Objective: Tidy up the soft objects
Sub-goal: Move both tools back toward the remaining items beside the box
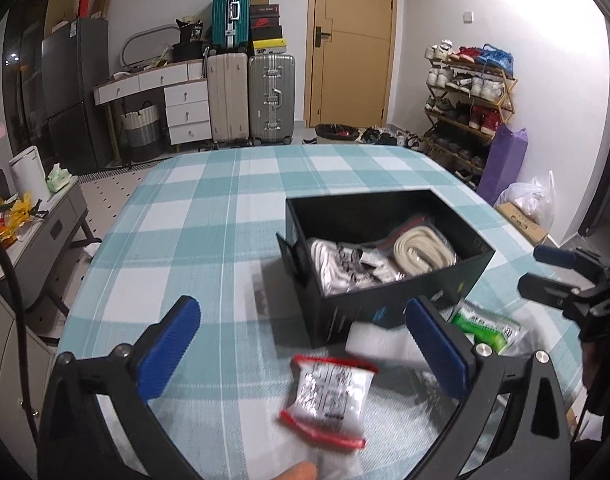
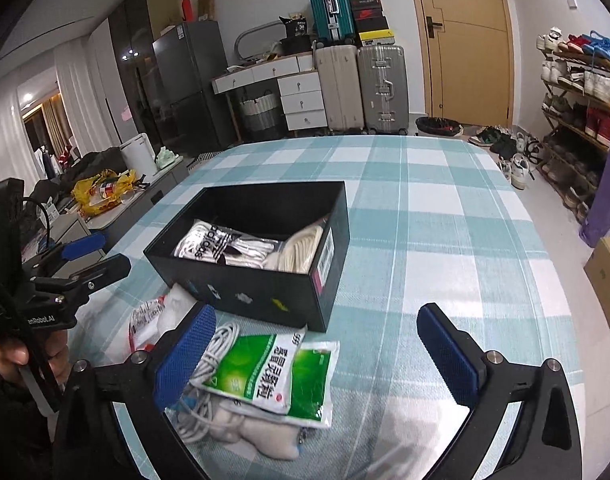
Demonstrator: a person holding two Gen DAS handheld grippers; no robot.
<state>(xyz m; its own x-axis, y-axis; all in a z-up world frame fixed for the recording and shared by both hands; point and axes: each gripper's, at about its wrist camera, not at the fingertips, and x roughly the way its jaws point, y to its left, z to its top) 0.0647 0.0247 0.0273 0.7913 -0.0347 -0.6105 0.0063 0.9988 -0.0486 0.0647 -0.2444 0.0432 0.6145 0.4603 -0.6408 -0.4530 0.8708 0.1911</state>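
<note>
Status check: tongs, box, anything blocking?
Left tongs and right tongs open, empty. Black box part-filled with socks. Red-edged packet and green sachet still on cloth. Nothing blocking.

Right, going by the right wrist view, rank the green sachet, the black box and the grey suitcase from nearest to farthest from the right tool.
1. Green sachet: on the cloth just ahead of the open right tool, toward its left finger.
2. Black box: farther up the table, left of centre.
3. Grey suitcase: on the floor beyond the table, beside the door.
</note>
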